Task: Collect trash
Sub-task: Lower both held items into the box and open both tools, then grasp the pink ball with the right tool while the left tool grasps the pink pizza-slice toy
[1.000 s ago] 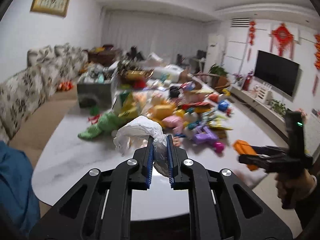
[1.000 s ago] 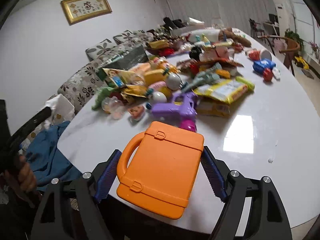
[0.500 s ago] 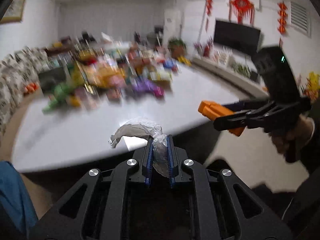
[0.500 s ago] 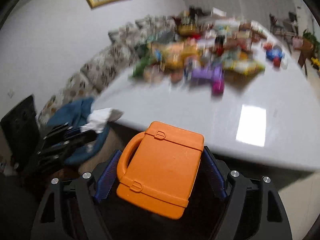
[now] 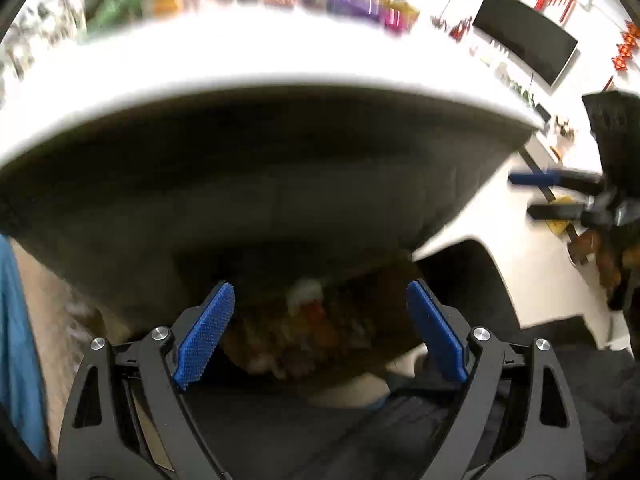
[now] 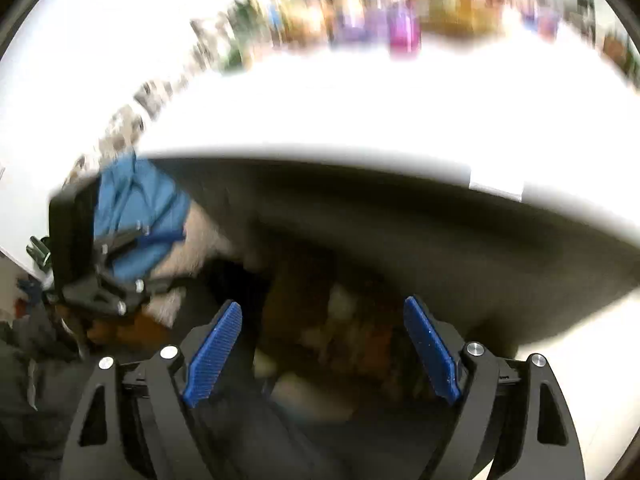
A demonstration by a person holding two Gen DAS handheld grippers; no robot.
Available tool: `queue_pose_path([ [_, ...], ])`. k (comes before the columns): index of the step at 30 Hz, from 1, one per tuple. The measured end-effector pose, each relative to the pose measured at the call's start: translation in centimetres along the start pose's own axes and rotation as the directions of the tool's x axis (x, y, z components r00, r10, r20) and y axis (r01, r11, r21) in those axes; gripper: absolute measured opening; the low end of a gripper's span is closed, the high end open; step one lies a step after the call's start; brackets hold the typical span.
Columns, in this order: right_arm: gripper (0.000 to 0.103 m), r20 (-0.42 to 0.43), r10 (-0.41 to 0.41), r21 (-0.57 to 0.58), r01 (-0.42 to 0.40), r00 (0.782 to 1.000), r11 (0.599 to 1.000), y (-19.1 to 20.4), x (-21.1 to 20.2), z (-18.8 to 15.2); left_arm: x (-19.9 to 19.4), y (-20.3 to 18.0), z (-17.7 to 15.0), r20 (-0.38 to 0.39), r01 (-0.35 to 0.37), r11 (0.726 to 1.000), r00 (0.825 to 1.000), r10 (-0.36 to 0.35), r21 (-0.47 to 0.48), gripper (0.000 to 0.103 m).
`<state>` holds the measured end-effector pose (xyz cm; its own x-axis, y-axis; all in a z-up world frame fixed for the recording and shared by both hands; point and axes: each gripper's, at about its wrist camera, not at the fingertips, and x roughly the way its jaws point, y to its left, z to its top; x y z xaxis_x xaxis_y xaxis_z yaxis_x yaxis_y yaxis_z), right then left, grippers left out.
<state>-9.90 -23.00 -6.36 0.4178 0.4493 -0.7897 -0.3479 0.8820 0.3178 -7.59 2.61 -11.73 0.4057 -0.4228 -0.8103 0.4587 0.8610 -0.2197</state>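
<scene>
Pointing steeply down past the near edge of the white table (image 5: 280,64), the left gripper (image 5: 320,332) has its blue pads (image 5: 206,336) spread wide — the jaws have just been opening, and nothing sits between them now. Below the gap, in the dark space under the tabletop, lies a blurred heap of trash (image 5: 308,320): brownish, with a whitish crumpled piece and a spot of red near its top. Whether it sits in a bin or a bag I cannot tell; the picture is too smeared. The right gripper (image 6: 322,344) is also spread, its jaws having just opened a little further, with nothing between its pads (image 6: 216,354). It too looks down at the same dim heap (image 6: 344,336), where pale and brown shapes can be made out but not told apart. Each gripper shows in the other's view: the right one at the right edge of the left camera (image 5: 560,196), open, and the left one at the left edge of the right camera (image 6: 116,276), in front of a blue cloth (image 6: 136,208). Far up on the tabletop a row of colourful items (image 6: 392,20) runs across — too blurred to name.
</scene>
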Motion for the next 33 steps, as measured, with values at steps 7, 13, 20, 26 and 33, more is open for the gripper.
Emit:
queue_pose_path([
  [7, 0.061, 0.155, -0.176, -0.047, 0.185, 0.972, 0.982, -2.1, 2.4, 11.0, -4.1, -0.5, 5.9, 0.239, -0.090, 0.996, 0.967, 0.084, 0.014, 0.089],
  [13, 0.028, 0.116, -0.257, -0.012, 0.260, 0.960, 0.966, -4.3, 6.8, 15.3, -3.0, -1.0, 10.2, 0.284, -0.143, 0.990, 0.949, 0.136, 0.001, 0.089],
  [20, 0.027, 0.110, -0.219, -0.004, 0.221, 0.969, 0.975, -5.1, 6.6, 15.3, 0.0, -1.6, 15.5, 0.268, -0.179, 0.984, 0.948, 0.173, -0.001, 0.089],
  [26, 0.027, 0.123, -0.155, 0.075, 0.146, 0.980, 0.986, -7.5, 4.0, 12.6, 3.9, -1.3, 20.6, 0.197, -0.196, 0.980, 0.963, 0.185, 0.038, 0.089],
  [33, 0.027, 0.137, -0.137, 0.118, 0.121, 0.981, 0.986, -8.8, 2.3, 10.6, 7.7, -0.1, 23.1, 0.091, -0.191, 0.978, 0.979, 0.184, 0.084, 0.050],
])
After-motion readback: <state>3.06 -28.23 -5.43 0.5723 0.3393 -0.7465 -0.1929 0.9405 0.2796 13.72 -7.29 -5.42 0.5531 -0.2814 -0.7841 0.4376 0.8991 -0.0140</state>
